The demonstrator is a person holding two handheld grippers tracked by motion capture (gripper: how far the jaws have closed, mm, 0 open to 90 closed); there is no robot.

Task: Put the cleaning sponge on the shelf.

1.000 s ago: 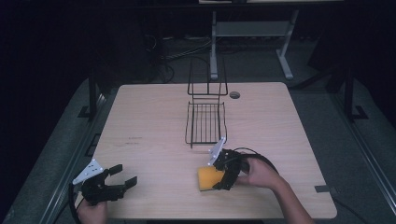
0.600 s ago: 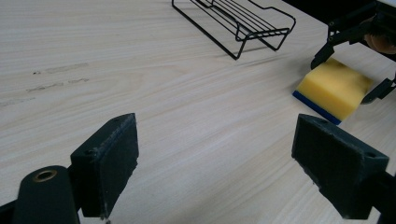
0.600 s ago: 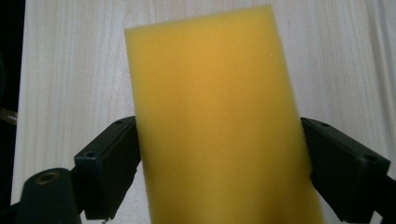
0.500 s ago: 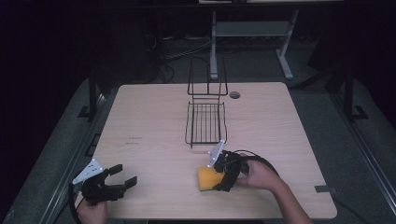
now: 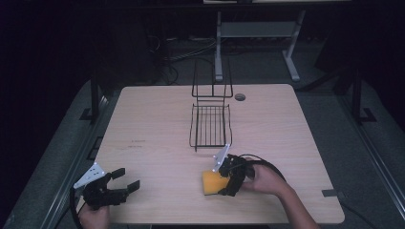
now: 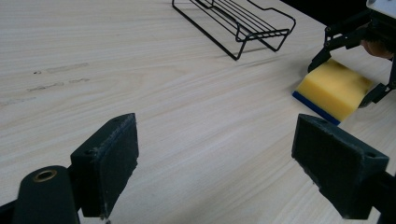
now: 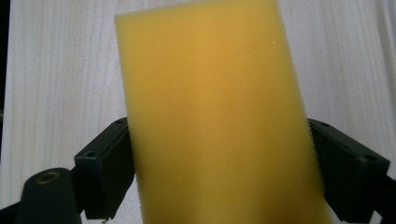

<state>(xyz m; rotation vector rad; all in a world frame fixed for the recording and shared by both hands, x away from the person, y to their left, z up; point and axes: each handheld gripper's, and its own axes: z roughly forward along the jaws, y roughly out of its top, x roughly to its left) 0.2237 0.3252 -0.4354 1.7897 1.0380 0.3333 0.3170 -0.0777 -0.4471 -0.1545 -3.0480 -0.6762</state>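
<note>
High view: wire rack (image 5: 210, 125) just behind sponge (image 5: 212, 182).

Bench (image 5: 153, 119): pale wood-grain top, rounded corners, a round cable hole (image 5: 240, 97) near far edge. On it, approx. center-far: black wire rack (image 5: 209, 125), flat basket w/ upright back frame. Nearer the front, right of middle: yellow sponge (image 5: 212, 182) w/ blue underside, well apart from rack. Faint dark marks (image 5: 138, 143) on left half. Bench stands on grey floor (image 5: 363, 157).

Dark room, grey floor (image 5: 57, 157), pale wooden table (image 5: 157, 109).
</note>
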